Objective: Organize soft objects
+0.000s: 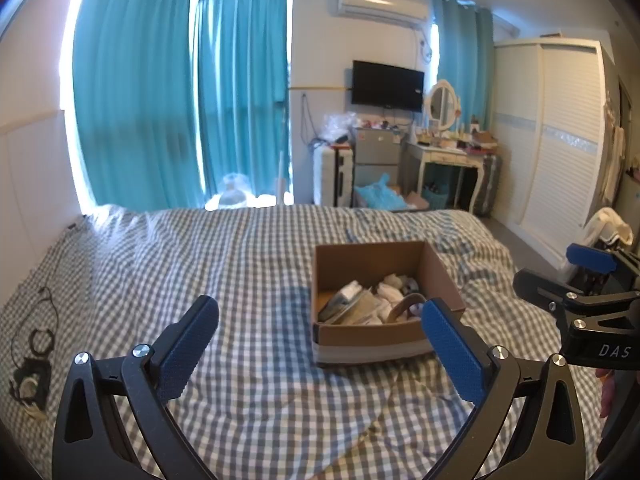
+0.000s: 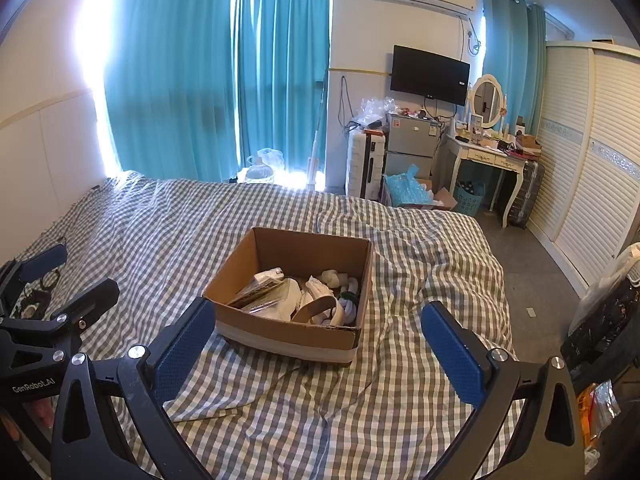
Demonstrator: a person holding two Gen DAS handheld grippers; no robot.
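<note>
An open cardboard box sits on the checked bed cover; it also shows in the right wrist view. Inside lie white rolled socks, flat plastic-wrapped packs and a tan and white band. My left gripper is open and empty, held above the bed just in front and left of the box. My right gripper is open and empty, held above the bed in front of the box. Each gripper shows at the edge of the other's view.
The grey and white checked bed cover is wrinkled. A black cable and small device lie at the bed's left edge. Beyond the bed stand teal curtains, a small fridge, a dressing table and a white wardrobe.
</note>
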